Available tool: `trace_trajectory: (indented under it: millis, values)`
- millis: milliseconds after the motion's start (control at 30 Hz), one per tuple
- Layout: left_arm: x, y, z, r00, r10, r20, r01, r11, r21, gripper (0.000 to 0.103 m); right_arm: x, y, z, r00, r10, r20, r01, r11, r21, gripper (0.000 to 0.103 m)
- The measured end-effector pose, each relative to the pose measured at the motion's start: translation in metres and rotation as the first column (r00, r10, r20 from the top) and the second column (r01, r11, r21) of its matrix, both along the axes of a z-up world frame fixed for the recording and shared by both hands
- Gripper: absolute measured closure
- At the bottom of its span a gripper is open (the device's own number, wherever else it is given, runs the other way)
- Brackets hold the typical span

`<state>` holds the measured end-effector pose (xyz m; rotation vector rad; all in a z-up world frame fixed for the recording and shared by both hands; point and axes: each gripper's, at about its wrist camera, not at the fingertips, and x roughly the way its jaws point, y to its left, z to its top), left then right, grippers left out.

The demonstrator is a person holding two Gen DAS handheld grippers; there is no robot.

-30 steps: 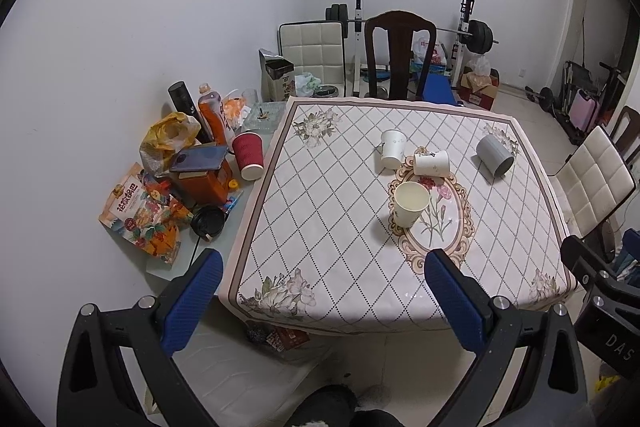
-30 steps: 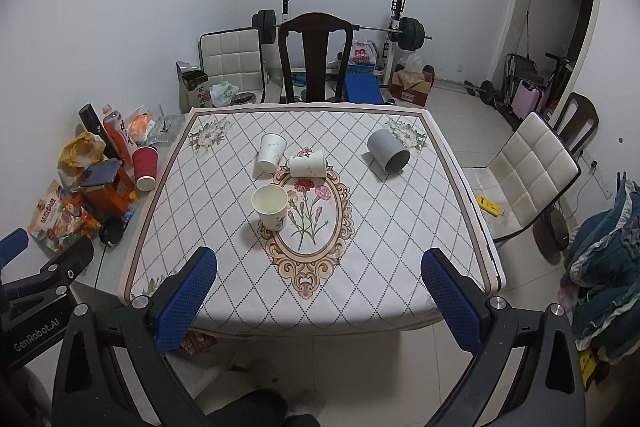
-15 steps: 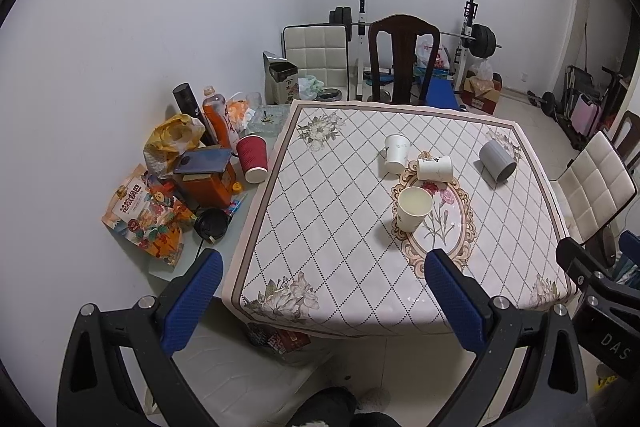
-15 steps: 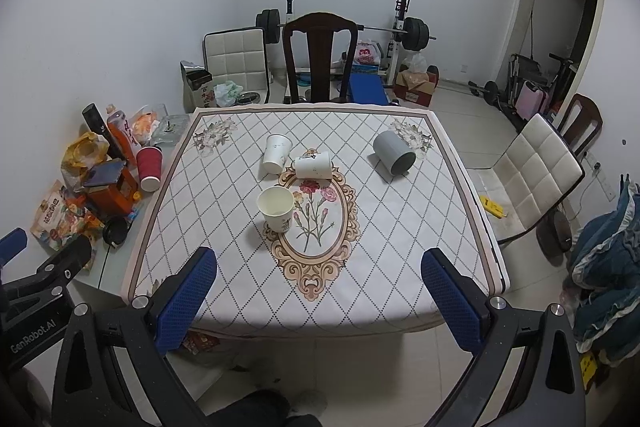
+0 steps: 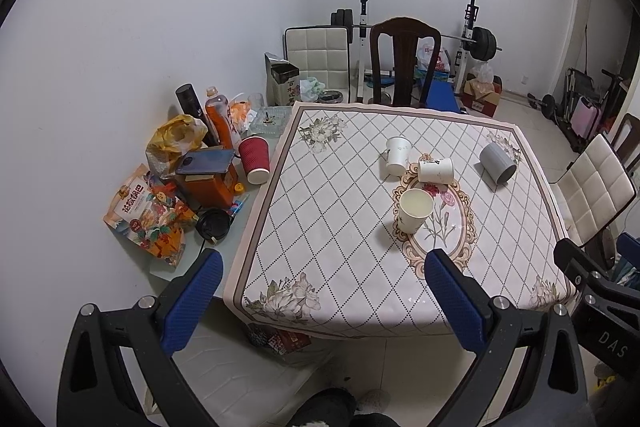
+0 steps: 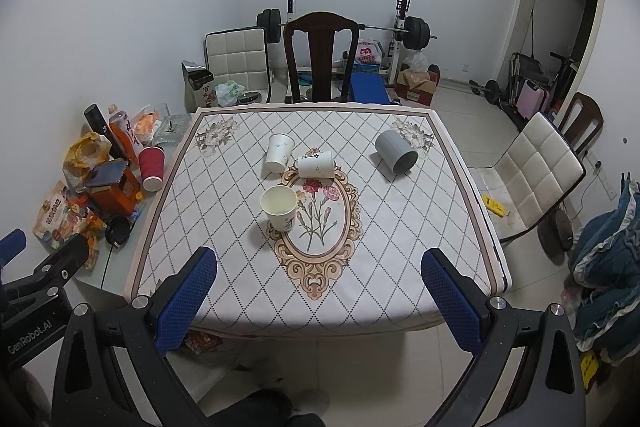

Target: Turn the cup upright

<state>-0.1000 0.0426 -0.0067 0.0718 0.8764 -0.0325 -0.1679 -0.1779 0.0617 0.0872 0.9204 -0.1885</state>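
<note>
On the patterned table (image 6: 240,267) a cream paper cup (image 6: 279,207) stands upright with its mouth up. Behind it two white paper cups lie on their sides: one on the left (image 6: 279,152), one on the right (image 6: 315,163). A grey cup (image 6: 396,151) lies on its side at the far right. They also show in the left wrist view: upright cup (image 5: 415,210), left white cup (image 5: 397,155), right white cup (image 5: 436,169), grey cup (image 5: 497,162). My left gripper (image 5: 324,303) and right gripper (image 6: 320,301) are open and empty, held off the table's near edge.
A side ledge on the left holds a red cup (image 6: 152,167), bottles, snack bags (image 5: 144,215) and headphones. A dark wooden chair (image 6: 320,55) stands behind the table, a white padded chair (image 6: 536,167) to the right. Gym gear lines the back wall.
Both grippers have drifted slightly forward and down towards the table; the cups have not moved. Both stay open.
</note>
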Motion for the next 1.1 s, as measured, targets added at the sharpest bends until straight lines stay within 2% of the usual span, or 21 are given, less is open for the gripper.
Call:
trace_trajectory:
  millis: [1100]
  values:
    - [0.0001,0.0054,0.0019,1.000,-0.002,-0.002,0.002,1.000,-0.007,0.000,0.0026,0.0066,0.0007,1.000,-0.001,0.000,0.001,1.000,0.003,0.000]
